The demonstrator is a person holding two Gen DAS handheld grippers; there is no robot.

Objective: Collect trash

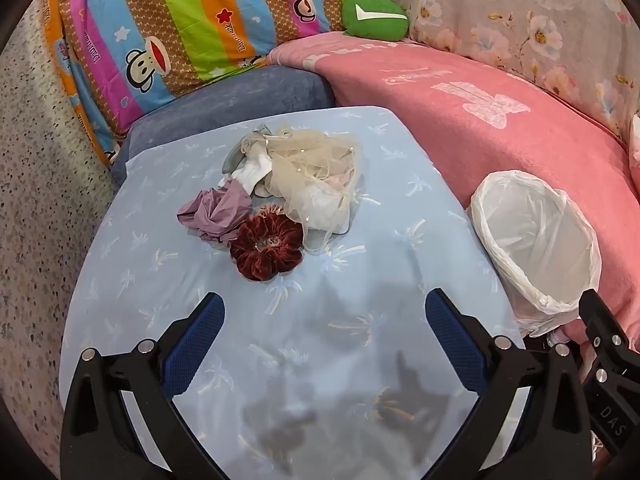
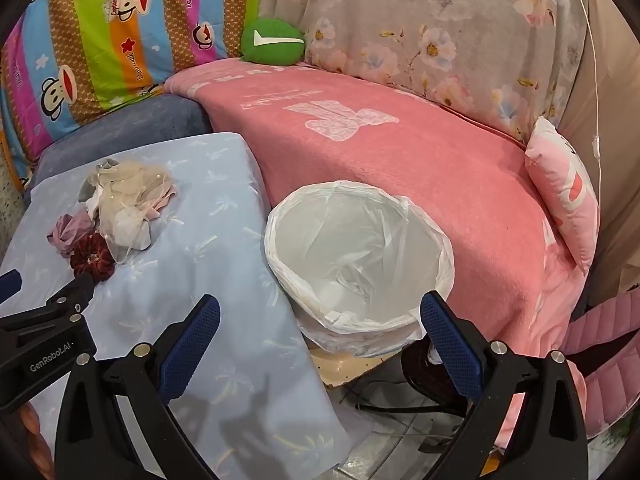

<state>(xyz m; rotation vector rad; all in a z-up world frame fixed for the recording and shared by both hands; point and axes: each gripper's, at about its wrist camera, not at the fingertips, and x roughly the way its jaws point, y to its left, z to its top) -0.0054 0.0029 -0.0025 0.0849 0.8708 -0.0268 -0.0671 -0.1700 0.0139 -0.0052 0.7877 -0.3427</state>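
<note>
Left wrist view looks down on a table under a pale blue cloth (image 1: 168, 280) printed with small palm shapes. Near its far side lies a small heap of trash: a cream netting bundle (image 1: 316, 172) with white scraps tucked into it, a crumpled mauve wrapper (image 1: 216, 210) touching its left edge, and a dark red velvet scrunchie (image 1: 266, 246) touching both on the near side. The left gripper (image 1: 324, 312) hangs over bare cloth short of the heap, its blue-padded fingers (image 1: 196, 344) spread wide with nothing between them. Nothing stands between it and the heap.

To the right of the table, just beside its edge, stands a bin lined with a white plastic bag (image 1: 536, 240), leaning against a pink blanket (image 1: 480, 128) that covers the sofa seat. Behind are a striped cartoon-print quilt (image 1: 168, 28), a green plush toy (image 1: 374, 14) and a flowered cover (image 1: 520, 20).

From the right wrist view, the right gripper (image 2: 320, 316) hovers over the bin's near rim, fingers (image 2: 450, 344) likewise wide apart and empty. The liner's folds hide the bin's bottom, and what lies there cannot be made out. Under the bin, a pale board and dark cables on the floor are partly hidden. What the netting bundle holds inside is unclear. A pink cushion (image 2: 564, 192) leans at the blanket's right end.
</note>
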